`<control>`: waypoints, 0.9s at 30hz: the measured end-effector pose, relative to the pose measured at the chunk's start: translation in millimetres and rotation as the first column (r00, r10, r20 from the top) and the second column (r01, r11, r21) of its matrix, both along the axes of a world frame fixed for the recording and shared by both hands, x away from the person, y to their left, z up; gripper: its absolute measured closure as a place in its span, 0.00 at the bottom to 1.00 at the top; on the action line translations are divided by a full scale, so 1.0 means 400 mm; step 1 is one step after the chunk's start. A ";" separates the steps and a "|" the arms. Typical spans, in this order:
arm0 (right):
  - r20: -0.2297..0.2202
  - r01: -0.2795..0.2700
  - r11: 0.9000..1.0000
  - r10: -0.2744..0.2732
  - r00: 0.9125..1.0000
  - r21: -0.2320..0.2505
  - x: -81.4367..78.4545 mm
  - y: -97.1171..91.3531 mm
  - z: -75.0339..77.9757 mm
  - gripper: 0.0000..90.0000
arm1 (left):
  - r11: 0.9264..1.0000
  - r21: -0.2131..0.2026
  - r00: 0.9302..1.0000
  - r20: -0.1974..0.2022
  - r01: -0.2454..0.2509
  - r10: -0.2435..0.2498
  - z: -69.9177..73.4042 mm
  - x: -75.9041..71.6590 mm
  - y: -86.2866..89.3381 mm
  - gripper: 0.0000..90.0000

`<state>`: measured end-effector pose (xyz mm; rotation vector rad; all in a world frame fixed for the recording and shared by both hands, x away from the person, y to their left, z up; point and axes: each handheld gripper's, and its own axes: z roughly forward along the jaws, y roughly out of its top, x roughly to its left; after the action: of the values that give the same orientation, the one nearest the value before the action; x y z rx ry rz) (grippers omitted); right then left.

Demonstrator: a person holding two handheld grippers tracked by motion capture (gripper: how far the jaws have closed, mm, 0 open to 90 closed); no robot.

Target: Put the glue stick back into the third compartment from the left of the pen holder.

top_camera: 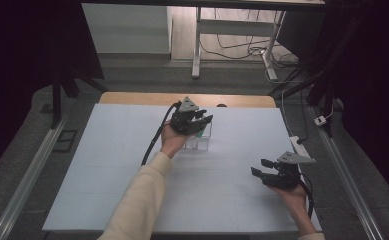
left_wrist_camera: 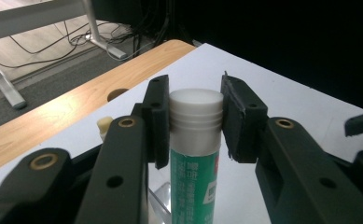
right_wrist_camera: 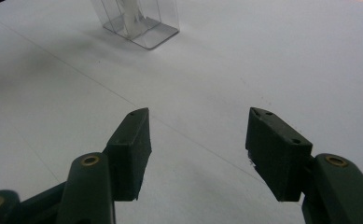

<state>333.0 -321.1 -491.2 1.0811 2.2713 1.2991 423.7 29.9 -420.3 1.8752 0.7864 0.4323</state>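
Observation:
My left gripper (left_wrist_camera: 195,100) is shut on a glue stick (left_wrist_camera: 195,177) with a white ribbed cap and a green printed body; both pads press on the cap. The stick hangs upright over a clear plastic box (left_wrist_camera: 158,200). From above, my left gripper (top_camera: 204,120) stands over that box (top_camera: 199,142) near the table's middle back, and a bit of the green stick (top_camera: 201,132) shows below the jaws. My right gripper (top_camera: 261,167) rests low at the front right, open with nothing between its jaws (right_wrist_camera: 195,140). Its view takes in the clear box (right_wrist_camera: 139,21) farther off, with a white item inside.
A white sheet (top_camera: 132,175) covers most of the wooden table (top_camera: 132,98), whose bare back edge has a round hole (left_wrist_camera: 116,93). A small cream-coloured thing (left_wrist_camera: 104,125) sits behind my left jaw. Desk legs and cables (top_camera: 242,47) lie on the floor beyond.

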 end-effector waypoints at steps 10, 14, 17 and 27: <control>-0.009 0.020 1.000 -0.020 1.000 -0.007 -0.007 -0.020 -0.008 0.44 | 1.000 -0.012 1.000 0.008 0.004 -0.004 0.018 0.018 -0.015 0.72; -0.010 0.023 1.000 -0.023 1.000 -0.009 -0.008 -0.021 -0.009 0.44 | 1.000 -0.019 1.000 0.008 -0.007 0.007 0.021 0.032 -0.022 0.72; -0.014 0.021 1.000 -0.021 1.000 -0.010 -0.007 -0.021 -0.011 0.44 | 1.000 -0.021 1.000 0.008 -0.015 0.015 0.017 0.042 -0.026 0.72; -0.020 0.019 1.000 -0.020 1.000 -0.012 -0.004 -0.022 -0.015 0.43 | 1.000 0.006 1.000 -0.007 0.010 -0.010 0.004 0.035 -0.016 0.56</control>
<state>331.6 -329.8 -497.1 1.1146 2.2742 1.2716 437.7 23.3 -418.6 1.8865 0.7806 0.4221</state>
